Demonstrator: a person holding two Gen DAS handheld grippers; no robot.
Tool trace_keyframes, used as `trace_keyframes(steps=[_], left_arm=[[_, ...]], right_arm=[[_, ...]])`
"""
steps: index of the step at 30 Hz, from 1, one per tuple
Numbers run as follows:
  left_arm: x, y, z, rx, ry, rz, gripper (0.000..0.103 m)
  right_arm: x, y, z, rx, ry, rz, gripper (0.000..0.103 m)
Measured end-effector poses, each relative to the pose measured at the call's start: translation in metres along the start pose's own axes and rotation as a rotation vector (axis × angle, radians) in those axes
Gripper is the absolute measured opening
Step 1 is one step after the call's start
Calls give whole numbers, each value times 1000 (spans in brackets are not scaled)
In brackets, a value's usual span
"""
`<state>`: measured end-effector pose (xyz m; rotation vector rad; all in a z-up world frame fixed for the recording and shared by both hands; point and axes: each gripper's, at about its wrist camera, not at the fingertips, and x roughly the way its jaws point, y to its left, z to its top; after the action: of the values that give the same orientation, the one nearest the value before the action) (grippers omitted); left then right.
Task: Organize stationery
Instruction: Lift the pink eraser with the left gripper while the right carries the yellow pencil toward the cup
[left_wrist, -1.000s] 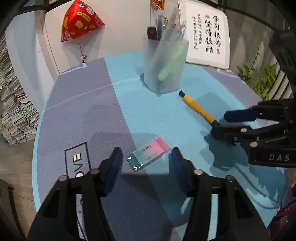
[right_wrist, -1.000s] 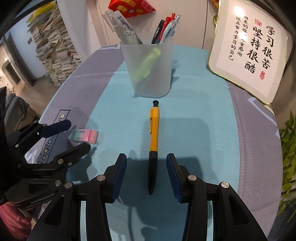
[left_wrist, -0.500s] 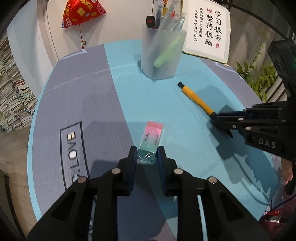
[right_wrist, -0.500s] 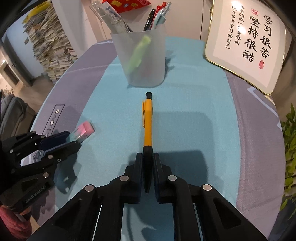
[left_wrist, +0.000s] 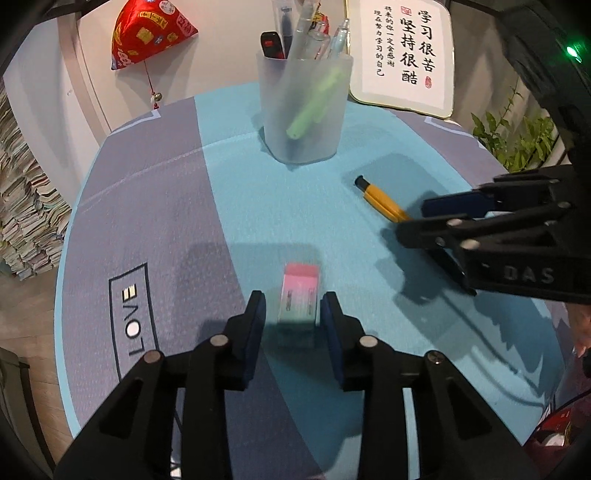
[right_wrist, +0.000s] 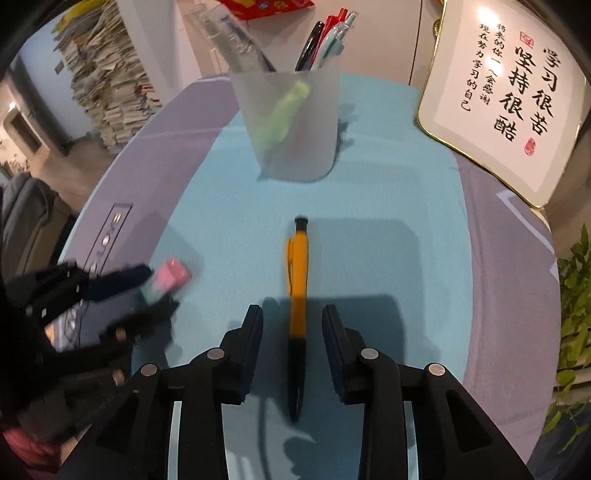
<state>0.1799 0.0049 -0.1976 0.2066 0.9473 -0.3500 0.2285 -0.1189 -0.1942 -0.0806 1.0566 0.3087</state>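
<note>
The left gripper (left_wrist: 291, 314) is opening, its jaws narrowly apart around the eraser (left_wrist: 299, 295), which lies on the tablecloth (left_wrist: 258, 206) with its long axis along the fingers, pink end toward the pen cup (left_wrist: 304, 110). The right gripper (right_wrist: 292, 332) is also opening, narrowly apart and clear of the orange pen (right_wrist: 298, 280). The pen lies lengthwise between the jaws, black cap toward the cup, dark grip end nearest the camera.

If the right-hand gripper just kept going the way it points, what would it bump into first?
Most likely the orange pen, which lies lengthwise between the opening jaws of the right gripper with a gap on each side. Beyond it stands the frosted pen cup. Depth is hard to judge here.
</note>
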Motion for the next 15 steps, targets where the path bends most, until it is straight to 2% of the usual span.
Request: trace_keyframes(steps=[11,12,13,14,15], left_arm=[[4,-3,5,1,-11,-5,30],[4,-4,6,0,-12,-6,28],[4,-4,6,-1,-14,-5,19],[4,-4,6,-2,-14,-6,18],[4,-4,6,-6,-11,-8,18]], right_arm=[[18,4,22,5,6,-28,33],[19,6,24,-1,3,-31,33],[20,8,25,-11,-2,-37,33],[19,9,25,-14,-5,-42,33],[19,8,24,-14,-8,-50,25]])
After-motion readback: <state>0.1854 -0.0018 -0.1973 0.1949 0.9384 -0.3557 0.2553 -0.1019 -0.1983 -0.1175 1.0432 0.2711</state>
